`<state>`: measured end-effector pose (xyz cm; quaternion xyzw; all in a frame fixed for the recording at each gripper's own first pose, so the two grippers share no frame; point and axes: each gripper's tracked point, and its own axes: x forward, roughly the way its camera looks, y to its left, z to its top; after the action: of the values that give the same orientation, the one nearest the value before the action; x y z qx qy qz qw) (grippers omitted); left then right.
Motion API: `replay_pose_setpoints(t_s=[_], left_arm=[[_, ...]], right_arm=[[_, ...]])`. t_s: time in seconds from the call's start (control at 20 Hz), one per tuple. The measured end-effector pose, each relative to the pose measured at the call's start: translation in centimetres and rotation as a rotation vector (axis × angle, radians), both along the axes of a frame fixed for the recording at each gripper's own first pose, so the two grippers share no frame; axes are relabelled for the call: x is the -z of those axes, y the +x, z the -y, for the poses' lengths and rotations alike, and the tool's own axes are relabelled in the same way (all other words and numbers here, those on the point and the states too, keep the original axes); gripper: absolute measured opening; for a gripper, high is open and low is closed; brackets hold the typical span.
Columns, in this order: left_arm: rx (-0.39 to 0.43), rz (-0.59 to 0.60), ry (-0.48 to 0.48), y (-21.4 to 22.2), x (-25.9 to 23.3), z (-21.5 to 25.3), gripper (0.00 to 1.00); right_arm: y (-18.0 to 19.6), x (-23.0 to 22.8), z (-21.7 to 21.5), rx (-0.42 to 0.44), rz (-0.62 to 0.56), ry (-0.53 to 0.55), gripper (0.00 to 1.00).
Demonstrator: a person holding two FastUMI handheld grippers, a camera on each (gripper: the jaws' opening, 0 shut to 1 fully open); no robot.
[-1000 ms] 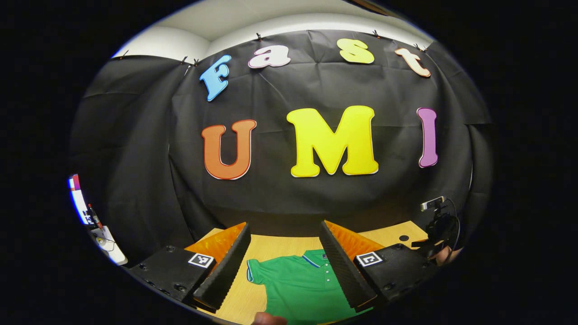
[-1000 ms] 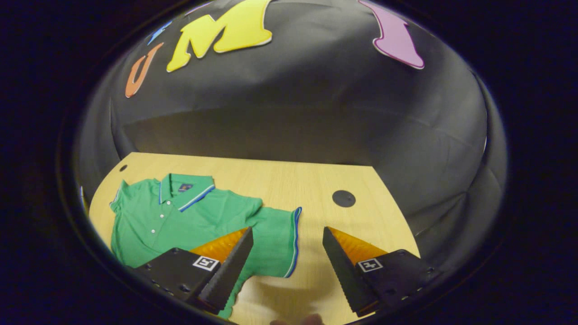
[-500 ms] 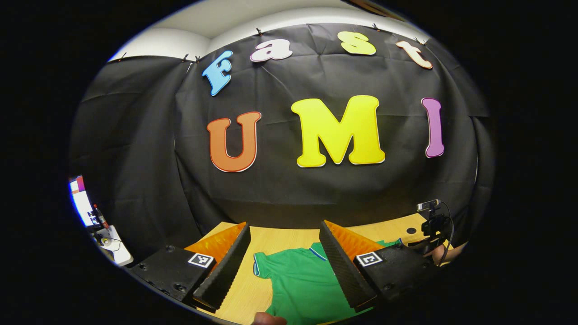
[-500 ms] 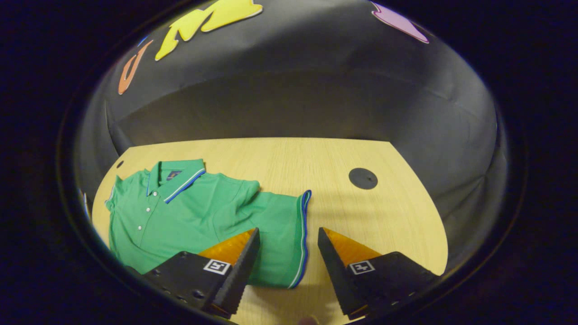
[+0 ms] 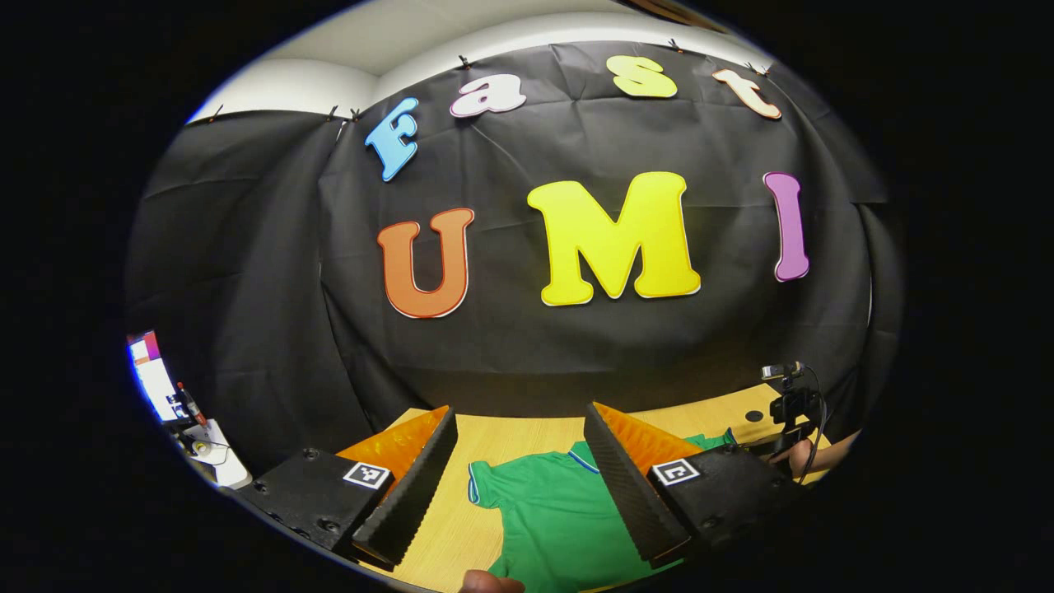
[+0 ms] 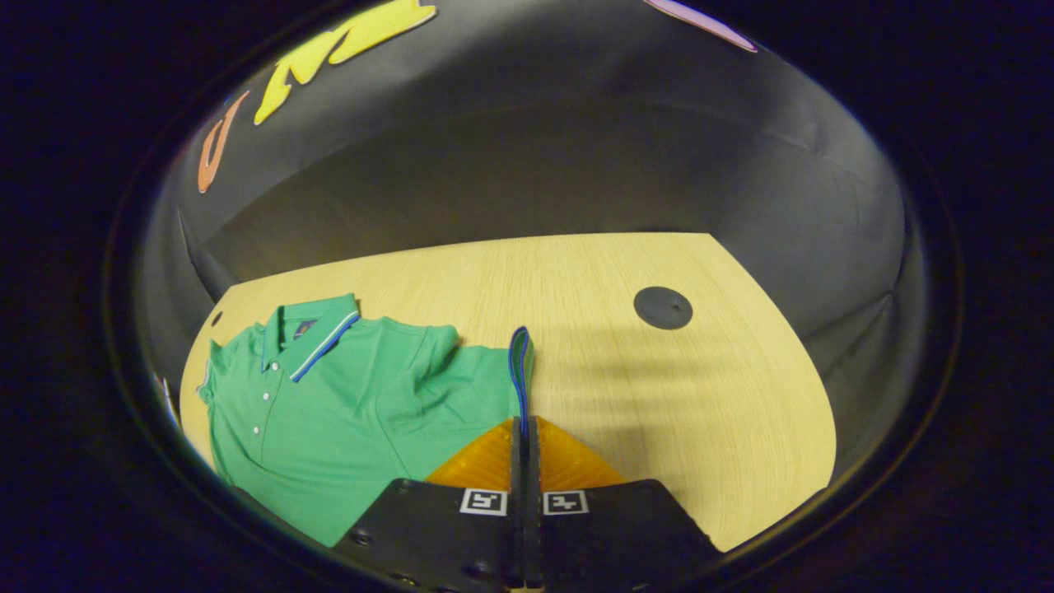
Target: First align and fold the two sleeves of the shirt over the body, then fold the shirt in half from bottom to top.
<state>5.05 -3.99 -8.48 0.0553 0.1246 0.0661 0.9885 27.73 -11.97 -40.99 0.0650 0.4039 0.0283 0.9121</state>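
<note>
the shirt (image 6: pixel 346 403) is soft matt knit cloth with a striped woven trim at collar and sleeve edge. the surface (image 6: pixel 659 387) looks like pale, smooth wood-grain laminate. the booth wall (image 5: pixel 576 362) is creased, matt black fabric.

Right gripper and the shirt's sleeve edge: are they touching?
Touching. In the right gripper view the right gripper has its jaws closed together on the sleeve hem, which stands up from between them off the table.
</note>
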Motion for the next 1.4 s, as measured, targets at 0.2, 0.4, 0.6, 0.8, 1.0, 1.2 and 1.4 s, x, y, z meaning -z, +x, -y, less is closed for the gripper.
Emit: replay_pose_setpoints(t_s=[0.2,0.4,0.6,0.8,1.0,1.2,1.4], left_arm=[[0.012,0.015,0.01,0.2,-0.5,0.1,0.99],[0.019,0.013,-0.008,0.3,-0.3,-0.3,1.0],[0.012,0.002,-0.043,0.0,0.3,-1.5,1.0],[-0.005,0.005,-0.047,-0.5,0.4,-3.1,1.0],[-0.02,-0.009,-0.05,-0.6,1.1,-3.6,1.0],[-0.021,-0.024,-0.035,-0.6,1.5,-3.6,1.0],[-0.017,-0.031,-0.037,-0.1,1.9,-3.4,1.0]], right_arm=[[0.1,-0.7,-0.3,-0.012,0.012,0.007,0.0],[0.1,-3.5,-1.1,-0.003,0.064,0.018,0.0],[0.1,-3.7,-0.2,0.006,0.061,-0.062,0.0],[0.2,-2.9,0.1,0.02,0.046,-0.074,0.22],[0.6,-1.3,0.3,0.03,0.024,-0.061,0.68],[0.8,-0.2,-0.3,-0.007,0.005,-0.065,0.69],[0.4,0.2,-1.2,-0.061,-0.007,-0.048,0.23]])
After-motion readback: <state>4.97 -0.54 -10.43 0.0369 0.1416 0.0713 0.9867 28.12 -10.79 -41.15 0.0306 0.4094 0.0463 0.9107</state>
